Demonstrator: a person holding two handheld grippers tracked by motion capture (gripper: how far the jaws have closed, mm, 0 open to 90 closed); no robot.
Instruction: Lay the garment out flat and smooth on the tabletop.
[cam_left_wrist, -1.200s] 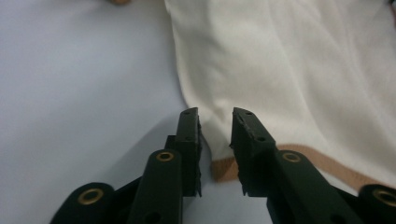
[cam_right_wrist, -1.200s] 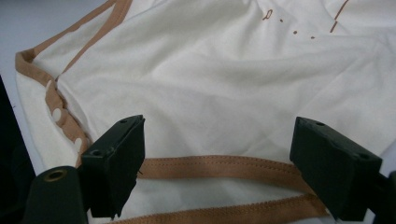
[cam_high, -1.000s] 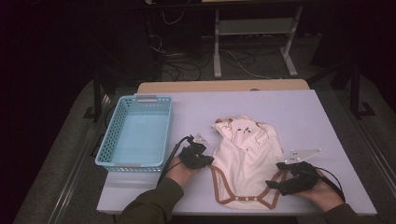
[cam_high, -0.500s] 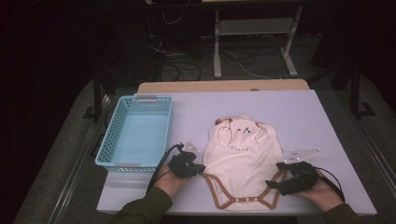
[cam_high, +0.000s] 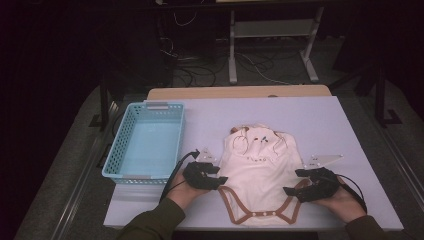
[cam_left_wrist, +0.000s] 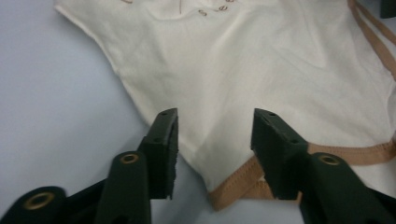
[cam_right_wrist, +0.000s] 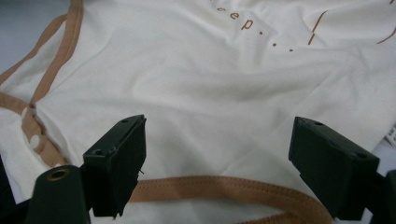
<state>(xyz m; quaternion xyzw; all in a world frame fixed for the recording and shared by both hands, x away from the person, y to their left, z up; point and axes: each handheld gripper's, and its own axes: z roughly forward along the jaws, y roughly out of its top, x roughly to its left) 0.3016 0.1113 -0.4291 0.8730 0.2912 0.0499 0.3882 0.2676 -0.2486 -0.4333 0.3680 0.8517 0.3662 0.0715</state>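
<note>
Two grippers flank a cream cotton baby bodysuit (cam_high: 260, 175) with tan trim.
Left gripper (cam_high: 220, 181) at nine o'clock, jaws just opening, spread over the hem; right gripper (cam_high: 290, 191) at three o'clock, jaws wide apart.

Both forearms are brought in from the bottom edge of the high view, sleeves in dark olive. The left gripper (cam_high: 220, 180) is held in the left hand (cam_high: 185, 192) and pointed to the right; its jaws have just been opening and are seen parted. The right gripper (cam_high: 289, 190) is gripped by the right hand (cam_high: 342, 200) and aimed leftward, its jaws spread wide. A cable is trailed from each.
</note>
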